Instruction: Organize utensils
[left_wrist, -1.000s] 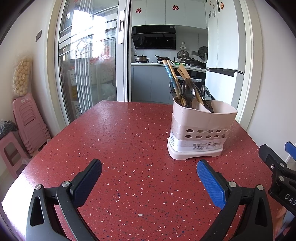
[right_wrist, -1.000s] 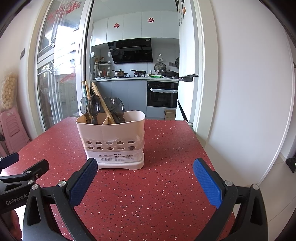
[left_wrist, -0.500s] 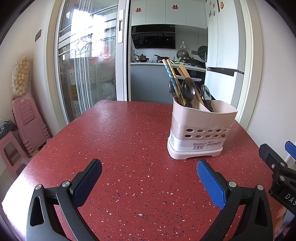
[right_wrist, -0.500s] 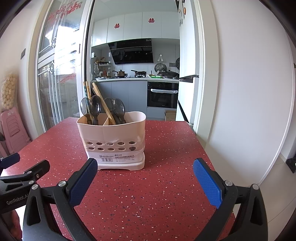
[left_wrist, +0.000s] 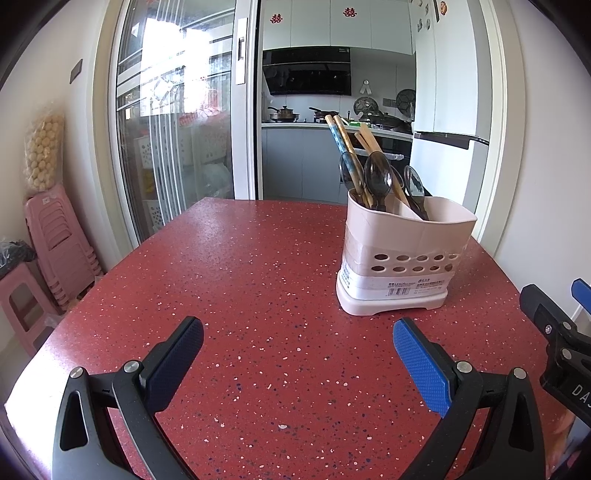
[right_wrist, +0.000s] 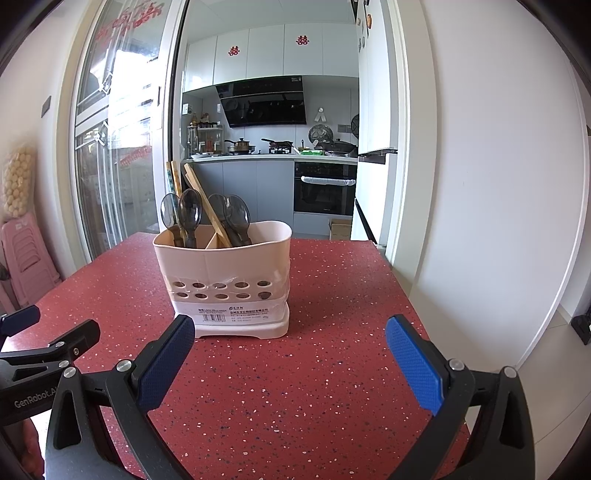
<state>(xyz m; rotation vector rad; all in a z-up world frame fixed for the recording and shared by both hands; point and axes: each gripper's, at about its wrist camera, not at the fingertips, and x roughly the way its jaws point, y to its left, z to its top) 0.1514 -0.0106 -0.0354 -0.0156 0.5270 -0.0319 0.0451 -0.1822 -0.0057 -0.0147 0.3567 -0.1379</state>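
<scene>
A pale pink utensil holder (left_wrist: 402, 258) stands on the red speckled table (left_wrist: 240, 266); it also shows in the right wrist view (right_wrist: 225, 280). It holds several dark spoons (left_wrist: 377, 181) (right_wrist: 190, 212) and wooden chopsticks (left_wrist: 341, 144) (right_wrist: 203, 199), bowls up. My left gripper (left_wrist: 297, 354) is open and empty, low over the table, short and left of the holder. My right gripper (right_wrist: 290, 354) is open and empty just in front of the holder. The right gripper's side shows at the left view's right edge (left_wrist: 554, 332).
The table's right edge (right_wrist: 402, 295) drops to a white wall and floor. Pink stacked stools (left_wrist: 55, 240) stand left of the table. A glass sliding door (left_wrist: 177, 129) and a kitchen lie beyond the far edge.
The right wrist view has crept slightly toward the holder. The left gripper is almost still. Both stay open.
</scene>
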